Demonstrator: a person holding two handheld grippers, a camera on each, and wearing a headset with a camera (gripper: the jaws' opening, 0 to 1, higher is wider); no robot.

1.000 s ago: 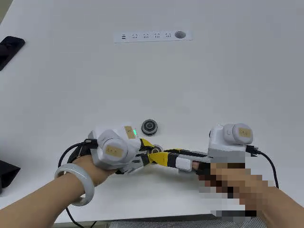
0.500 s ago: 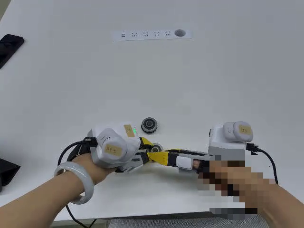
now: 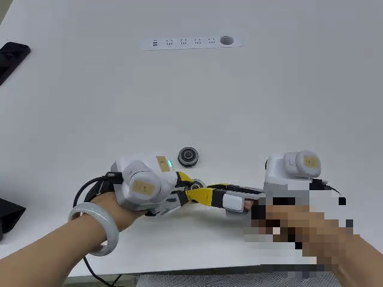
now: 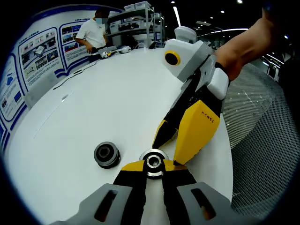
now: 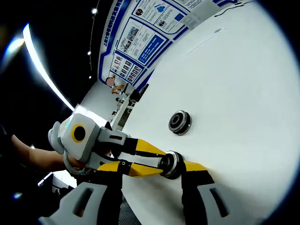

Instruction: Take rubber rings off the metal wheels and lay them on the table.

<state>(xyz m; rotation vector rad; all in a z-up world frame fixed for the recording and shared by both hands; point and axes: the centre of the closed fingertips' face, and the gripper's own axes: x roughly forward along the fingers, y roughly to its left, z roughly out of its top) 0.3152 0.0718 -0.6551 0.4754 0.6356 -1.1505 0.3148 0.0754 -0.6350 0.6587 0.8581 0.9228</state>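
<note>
A small metal wheel (image 3: 197, 185) with a dark rubber ring is held just above the white table near its front edge. My left gripper (image 3: 192, 186) is shut on it, with yellow tips either side of the wheel (image 4: 153, 161) in the left gripper view. My right gripper (image 3: 200, 192) comes in from the right, and its yellow fingers (image 4: 194, 131) pinch the same wheel's rim. In the right gripper view the wheel (image 5: 172, 164) sits against my right gripper's (image 5: 161, 168) fingertip. A second wheel (image 3: 188, 156) with its ring on lies flat just beyond; it is also the wheel (image 4: 106, 154) and the wheel (image 5: 179, 122).
A white power strip (image 3: 191, 43) lies at the far side of the table. A black object (image 3: 12, 60) sits at the far left and a dark one (image 3: 6, 218) at the left edge. Cables trail from both grippers. The table's front edge (image 3: 197, 272) is close below the hands.
The right hand has drifted slightly to the right. Both grippers stay on the same wheel, and the second wheel has not moved.
</note>
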